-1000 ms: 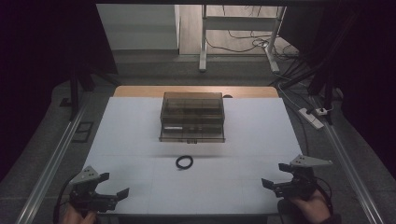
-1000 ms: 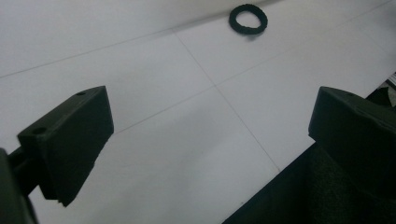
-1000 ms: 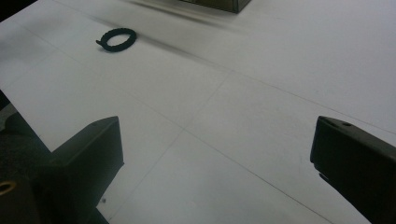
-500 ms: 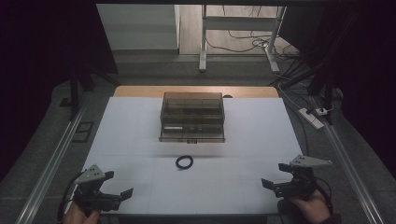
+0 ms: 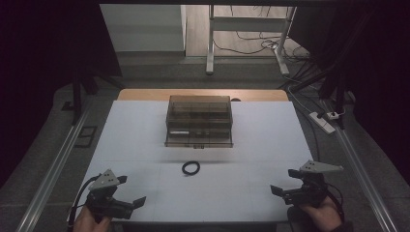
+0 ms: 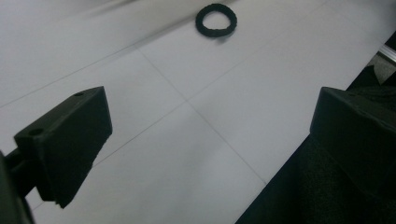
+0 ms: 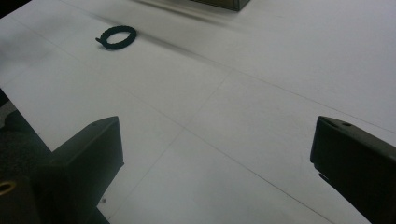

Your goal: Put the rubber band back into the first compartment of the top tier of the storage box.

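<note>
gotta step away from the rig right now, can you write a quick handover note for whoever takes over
Left gripper: jaws open, empty, at the near left edge of the white table.
Right gripper: jaws open, empty, at the near right edge.
Black ring: lying flat on the table between the two grippers, just in front of the clear drawer box, apart from it.
Drawer box: at the table's middle; its drawers look closed.
Done: nothing visible, ring untouched.
Left: probably pick up the ring and deal with the drawer box.
</note>
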`<state>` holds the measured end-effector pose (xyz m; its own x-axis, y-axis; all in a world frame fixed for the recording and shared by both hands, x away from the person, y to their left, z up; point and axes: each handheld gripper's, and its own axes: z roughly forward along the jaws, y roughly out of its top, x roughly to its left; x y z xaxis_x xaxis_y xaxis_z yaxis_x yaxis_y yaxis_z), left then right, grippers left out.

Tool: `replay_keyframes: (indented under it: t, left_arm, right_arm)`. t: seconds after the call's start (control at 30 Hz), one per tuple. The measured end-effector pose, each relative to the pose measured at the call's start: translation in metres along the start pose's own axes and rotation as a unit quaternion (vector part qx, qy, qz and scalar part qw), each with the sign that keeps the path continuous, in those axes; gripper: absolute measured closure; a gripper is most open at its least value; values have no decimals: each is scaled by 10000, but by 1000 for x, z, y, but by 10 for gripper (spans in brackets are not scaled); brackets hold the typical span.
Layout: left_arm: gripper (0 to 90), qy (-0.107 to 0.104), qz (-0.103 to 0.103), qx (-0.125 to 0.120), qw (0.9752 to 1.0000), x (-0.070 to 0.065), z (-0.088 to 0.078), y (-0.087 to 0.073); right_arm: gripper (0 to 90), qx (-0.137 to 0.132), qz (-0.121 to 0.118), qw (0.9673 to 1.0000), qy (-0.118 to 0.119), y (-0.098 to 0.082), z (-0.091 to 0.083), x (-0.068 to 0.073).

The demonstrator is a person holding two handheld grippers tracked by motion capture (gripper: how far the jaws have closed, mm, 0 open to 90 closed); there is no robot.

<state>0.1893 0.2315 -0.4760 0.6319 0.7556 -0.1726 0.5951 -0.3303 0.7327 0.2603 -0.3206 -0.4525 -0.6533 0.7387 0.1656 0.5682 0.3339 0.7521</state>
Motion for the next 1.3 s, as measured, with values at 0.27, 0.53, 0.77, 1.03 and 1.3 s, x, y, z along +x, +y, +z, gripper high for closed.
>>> replay_keyframes:
  t: [0.27, 0.53, 0.77, 1.03, 1.3]
  left_arm:
    - [0, -27, -10, -38, 10000, -4, 5, 6]
    - [0, -105, -31, -60, 9999, -9, 11, 12]
    - [0, -110, 80, -26, 9999, -12, 17, 18]
    - [0, -333, -89, -71, 9994, -12, 30, 23]
    - [7, -286, -122, -32, 9995, -11, 39, 26]
  right_arm:
    - [25, -5, 14, 10000, 5, 0, 0, 0]
    - [26, -10, 11, 10000, 0, 0, 0, 0]
    - [26, 6, 7, 10000, 6, 0, 0, 0]
    - [25, 6, 4, 10000, 6, 0, 0, 0]
    - [25, 7, 5, 10000, 13, 0, 0, 0]
